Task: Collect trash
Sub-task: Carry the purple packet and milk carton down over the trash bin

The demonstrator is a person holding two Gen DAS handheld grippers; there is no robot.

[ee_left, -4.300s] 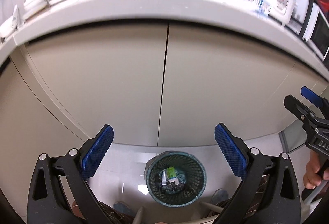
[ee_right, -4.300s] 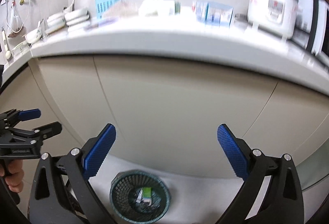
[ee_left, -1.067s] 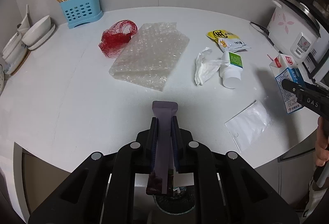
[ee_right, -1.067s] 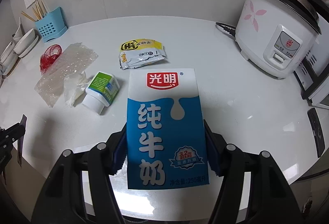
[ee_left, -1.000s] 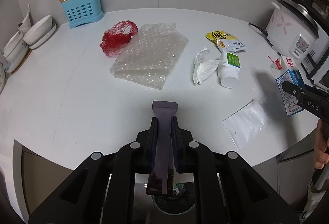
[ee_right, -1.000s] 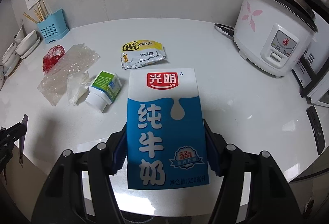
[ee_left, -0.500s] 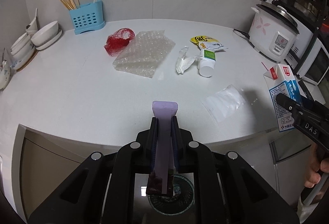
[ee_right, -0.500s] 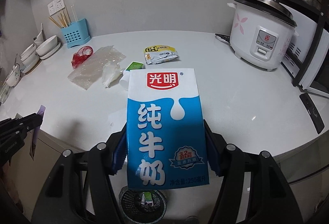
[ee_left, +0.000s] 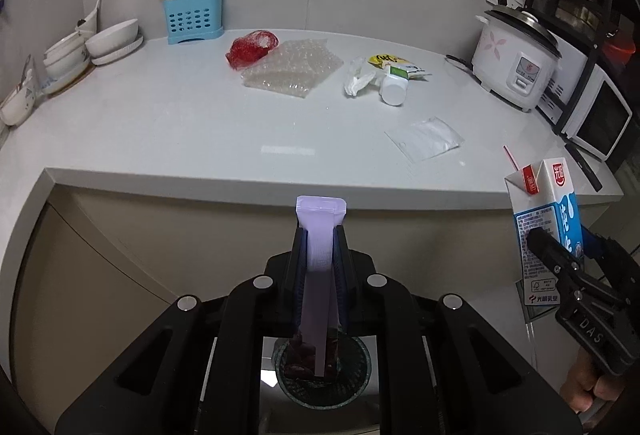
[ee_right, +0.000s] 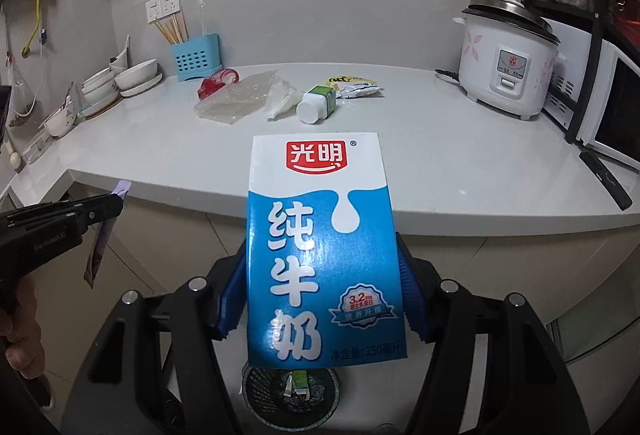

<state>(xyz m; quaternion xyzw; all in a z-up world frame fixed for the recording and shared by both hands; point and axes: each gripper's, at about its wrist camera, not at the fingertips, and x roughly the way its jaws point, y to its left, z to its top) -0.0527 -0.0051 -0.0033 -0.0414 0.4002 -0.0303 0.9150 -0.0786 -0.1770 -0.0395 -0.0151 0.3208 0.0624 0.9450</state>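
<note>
My left gripper (ee_left: 320, 235) is shut on a flat lilac wrapper (ee_left: 319, 275), held upright in front of the counter edge. The dark mesh trash bin (ee_left: 352, 375) stands on the floor below it. My right gripper (ee_right: 320, 295) is shut on a blue and white milk carton (ee_right: 320, 255), above the same bin (ee_right: 260, 391); the carton (ee_left: 544, 211) also shows at the right of the left wrist view. On the counter lie a red net (ee_left: 252, 47), bubble wrap (ee_left: 292, 71), a crumpled tissue (ee_left: 358, 79), a white bottle (ee_left: 394, 85), a yellow packet (ee_left: 396, 63) and a clear bag (ee_left: 426, 137).
A rice cooker (ee_right: 508, 63) and a microwave (ee_right: 608, 107) stand at the counter's right. A blue chopstick holder (ee_left: 192, 19) and stacked bowls (ee_left: 92, 47) are at the back left. A dark remote (ee_right: 606, 175) lies near the right edge. Cabinet doors (ee_left: 100, 275) are below the counter.
Both grippers have drawn back and down from the counter, each still holding its item. The bin on the floor has come further into view under them.
</note>
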